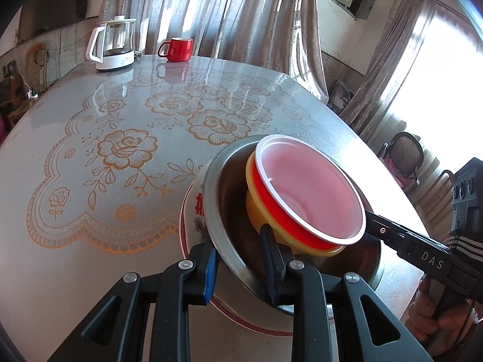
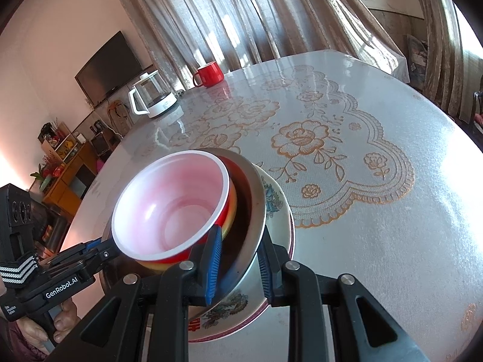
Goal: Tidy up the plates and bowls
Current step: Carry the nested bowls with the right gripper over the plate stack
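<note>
At the counter's (image 1: 75, 241) near edge: nested bowls (image 1: 308, 193) on a plate (image 2: 241, 313); left hand-held gripper (image 1: 241, 268) and right hand-held gripper (image 2: 241, 265) each clamp the steel bowl's (image 2: 256, 205) rim.

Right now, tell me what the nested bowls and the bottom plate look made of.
Red bowl: likely plastic, thin white rim, matte pink inside. Yellow bowl: probably plastic, smooth, opaque. Metal bowl: looks stainless steel, grey reflective sheen. Plate: seemingly glazed ceramic, glossy with printed decoration.
</note>
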Demonstrator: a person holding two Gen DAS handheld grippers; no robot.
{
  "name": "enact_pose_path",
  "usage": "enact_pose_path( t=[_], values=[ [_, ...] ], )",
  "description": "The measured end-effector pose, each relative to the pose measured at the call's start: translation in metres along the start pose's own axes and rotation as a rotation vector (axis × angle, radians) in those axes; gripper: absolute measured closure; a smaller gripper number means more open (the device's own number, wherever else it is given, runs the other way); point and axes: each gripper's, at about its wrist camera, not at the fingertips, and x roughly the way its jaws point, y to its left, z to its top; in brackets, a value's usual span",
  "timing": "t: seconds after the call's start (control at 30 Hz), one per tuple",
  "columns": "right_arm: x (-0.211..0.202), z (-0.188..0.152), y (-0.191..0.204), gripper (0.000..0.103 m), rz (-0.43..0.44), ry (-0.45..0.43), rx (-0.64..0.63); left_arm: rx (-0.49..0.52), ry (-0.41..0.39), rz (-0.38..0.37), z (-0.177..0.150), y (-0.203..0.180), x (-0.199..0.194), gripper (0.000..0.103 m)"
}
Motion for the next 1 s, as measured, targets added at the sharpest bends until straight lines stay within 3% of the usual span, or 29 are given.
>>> enact_pose_path(
  t=[0.5,1.0],
  values=[
    [-0.005,-0.007,0.001,0.079,0.028,0.005,0.002,-0.015,-0.004,0.012,-0.004,-0.001,-0.005,0.075],
    [-0.006,-0.009,0.006,0.081,-0.001,-0.002,-0.012,-0.013,-0.023,0.033,-0.007,-0.002,-0.014,0.075]
  ],
)
